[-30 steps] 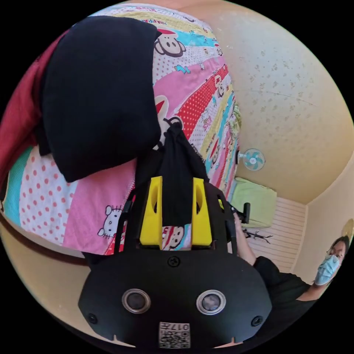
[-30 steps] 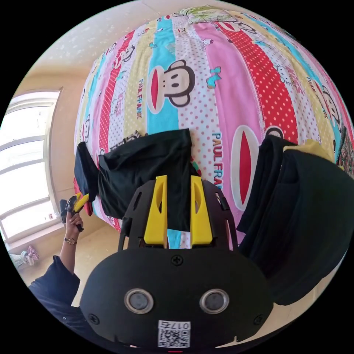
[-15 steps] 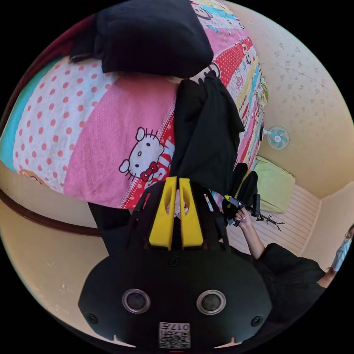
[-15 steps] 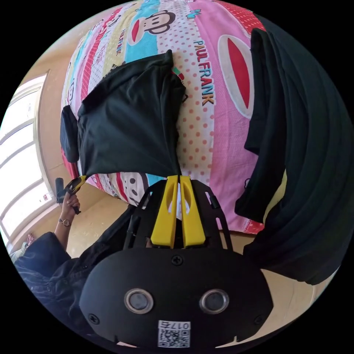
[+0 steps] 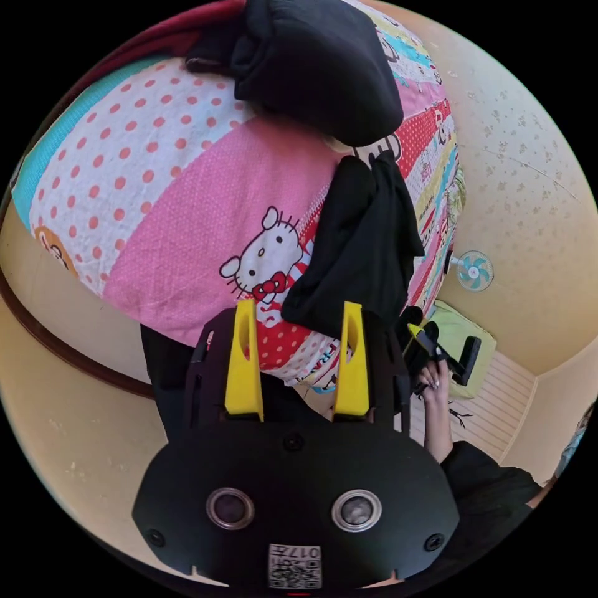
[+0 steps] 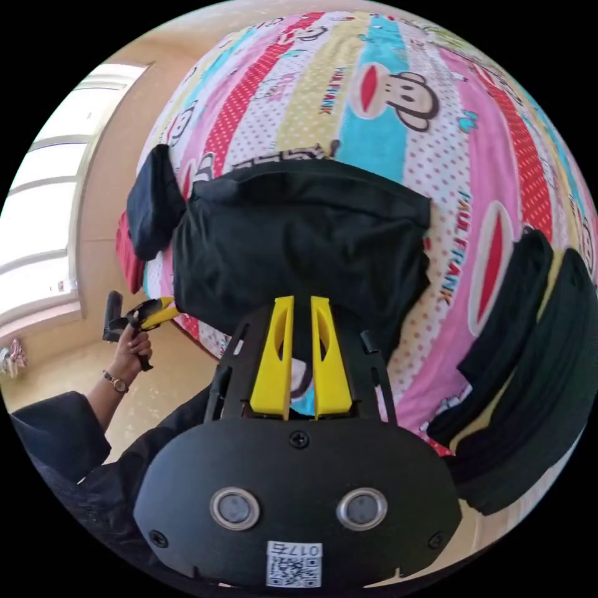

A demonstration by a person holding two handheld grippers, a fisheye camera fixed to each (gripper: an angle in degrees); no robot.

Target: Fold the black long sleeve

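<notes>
The black long sleeve lies folded in a wide block on the striped cartoon bedspread. My right gripper is at its near edge, jaws close together with the black hem pinched between them. In the left gripper view the same garment looks like a narrow dark strip on the bed. My left gripper stands wide open just short of its near end, holding nothing. A hand holds the left gripper beside the bed's edge. The right gripper also appears at the garment's other corner.
A dark bundle sits on the bed beyond the garment, over a red cloth. A stack of folded dark clothes hangs over the bed's edge on the right. A small fan and a green pad are by the wall.
My left gripper has opened and let go of the black long sleeve. The garment, stretched between both grippers before, now lies flat on the bed. The right gripper still pinches its edge.
</notes>
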